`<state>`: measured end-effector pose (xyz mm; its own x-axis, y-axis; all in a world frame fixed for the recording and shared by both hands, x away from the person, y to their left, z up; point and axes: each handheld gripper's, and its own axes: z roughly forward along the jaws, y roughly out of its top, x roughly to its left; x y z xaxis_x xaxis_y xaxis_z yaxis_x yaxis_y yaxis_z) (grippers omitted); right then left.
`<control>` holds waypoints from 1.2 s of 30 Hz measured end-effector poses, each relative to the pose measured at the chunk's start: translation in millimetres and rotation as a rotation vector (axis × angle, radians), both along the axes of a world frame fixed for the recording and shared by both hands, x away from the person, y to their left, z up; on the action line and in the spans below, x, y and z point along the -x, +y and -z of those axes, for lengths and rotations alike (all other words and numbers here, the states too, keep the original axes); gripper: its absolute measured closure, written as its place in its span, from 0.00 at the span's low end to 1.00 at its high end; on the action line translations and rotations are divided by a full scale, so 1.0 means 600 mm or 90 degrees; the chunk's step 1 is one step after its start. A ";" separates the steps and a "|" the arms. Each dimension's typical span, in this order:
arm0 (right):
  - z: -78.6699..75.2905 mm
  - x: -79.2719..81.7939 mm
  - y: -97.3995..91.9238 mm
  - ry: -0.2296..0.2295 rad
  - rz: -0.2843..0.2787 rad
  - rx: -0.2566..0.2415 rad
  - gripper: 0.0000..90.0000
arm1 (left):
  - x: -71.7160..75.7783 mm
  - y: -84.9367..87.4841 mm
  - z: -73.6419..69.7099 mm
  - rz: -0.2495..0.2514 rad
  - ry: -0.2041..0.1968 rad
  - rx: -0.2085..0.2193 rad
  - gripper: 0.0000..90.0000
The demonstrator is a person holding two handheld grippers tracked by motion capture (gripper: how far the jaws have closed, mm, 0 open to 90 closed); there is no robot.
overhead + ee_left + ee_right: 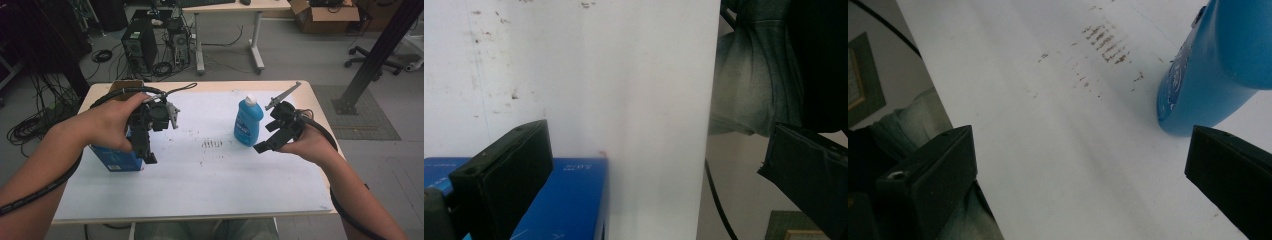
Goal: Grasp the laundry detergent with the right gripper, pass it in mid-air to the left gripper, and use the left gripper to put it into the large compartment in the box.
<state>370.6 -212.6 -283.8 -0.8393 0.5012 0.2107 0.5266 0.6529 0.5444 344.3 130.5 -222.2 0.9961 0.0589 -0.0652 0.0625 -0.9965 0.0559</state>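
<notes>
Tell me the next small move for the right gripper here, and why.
Probably ease the right gripper forward so its open jaws straddle the blue bottle. The bottle stands upright on the white table, just ahead and to one side of the jaws, untouched. The left gripper hovers open over the blue box.

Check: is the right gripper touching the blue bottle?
Apart. The right gripper view shows the right gripper open, white table between its jaws and the blue bottle.

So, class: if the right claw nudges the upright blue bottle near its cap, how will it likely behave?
The blue bottle stands tall on a narrow base, so it would probably tip. Its smooth, curved plastic may slip between the right claw jaws.
</notes>
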 end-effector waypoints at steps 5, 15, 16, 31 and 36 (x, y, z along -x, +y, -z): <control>0.025 0.001 -0.009 -0.026 0.031 -0.018 0.00 | 0.002 0.003 -0.003 -0.002 0.000 -0.001 0.00; 0.073 -0.002 -0.030 -0.068 0.099 -0.067 0.00 | 0.002 0.008 -0.003 -0.002 -0.002 0.001 0.00; 0.081 -0.004 -0.034 -0.066 0.106 -0.081 0.00 | 0.002 0.008 -0.003 -0.002 -0.001 0.001 0.00; 0.141 -0.007 -0.042 -0.110 0.160 -0.133 0.00 | 0.002 0.006 -0.008 0.001 -0.004 0.011 0.00; 0.151 -0.013 -0.039 -0.127 0.178 -0.148 0.00 | 0.002 0.006 -0.011 0.001 -0.005 0.007 0.00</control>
<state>378.6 -236.0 -374.6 -0.7135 0.6737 0.1924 0.5358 0.3478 0.7694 343.3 134.1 -215.8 0.9967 0.0562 -0.0578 0.0601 -0.9959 0.0680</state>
